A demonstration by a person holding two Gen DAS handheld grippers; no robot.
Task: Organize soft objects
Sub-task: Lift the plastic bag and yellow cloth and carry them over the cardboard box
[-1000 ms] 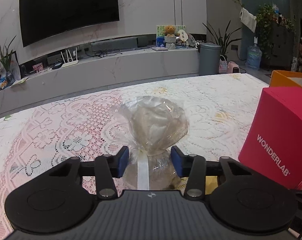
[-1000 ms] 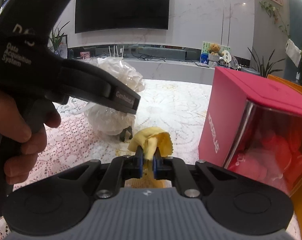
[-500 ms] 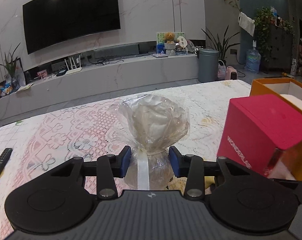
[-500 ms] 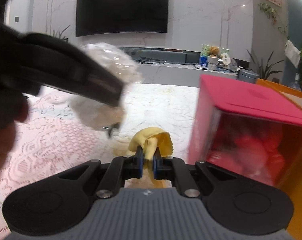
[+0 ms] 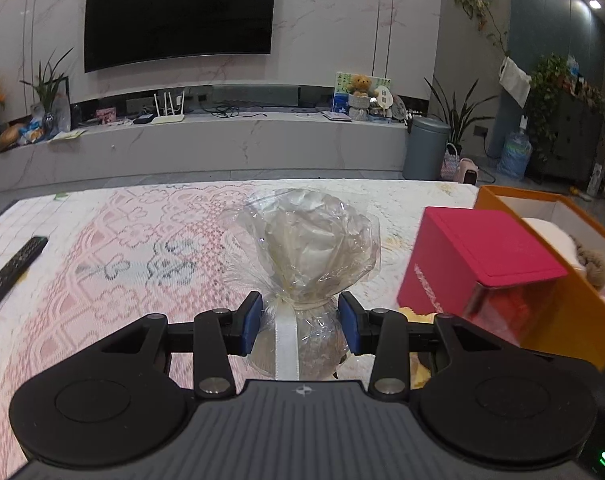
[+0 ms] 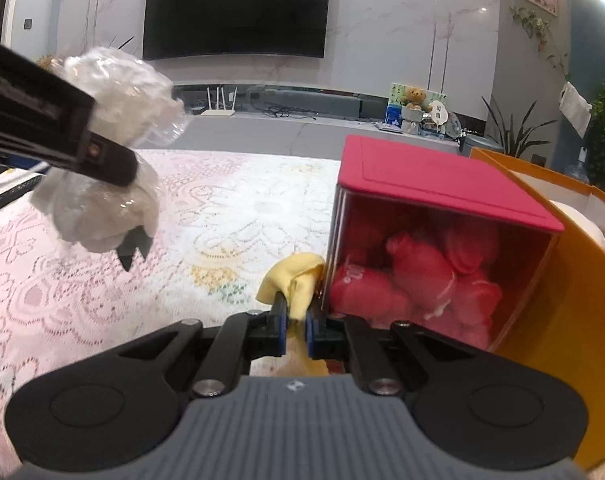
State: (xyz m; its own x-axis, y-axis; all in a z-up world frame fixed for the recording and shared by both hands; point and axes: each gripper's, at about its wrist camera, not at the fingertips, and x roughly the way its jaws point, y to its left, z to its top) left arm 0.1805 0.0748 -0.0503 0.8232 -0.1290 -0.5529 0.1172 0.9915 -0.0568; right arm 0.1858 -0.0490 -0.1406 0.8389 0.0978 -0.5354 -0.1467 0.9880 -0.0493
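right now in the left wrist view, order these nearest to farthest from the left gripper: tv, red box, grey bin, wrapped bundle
1. wrapped bundle, clamped between the pads of the left gripper.
2. red box, on the table to the right.
3. grey bin, on the floor beyond the table, right.
4. tv, on the far wall, upper left.

We note the red cube-shaped box (image 5: 478, 256) on the lace-covered counter (image 5: 142, 248), the open orange cardboard box (image 5: 574, 300) touching its right side, the black remote control (image 5: 10, 272) far left.
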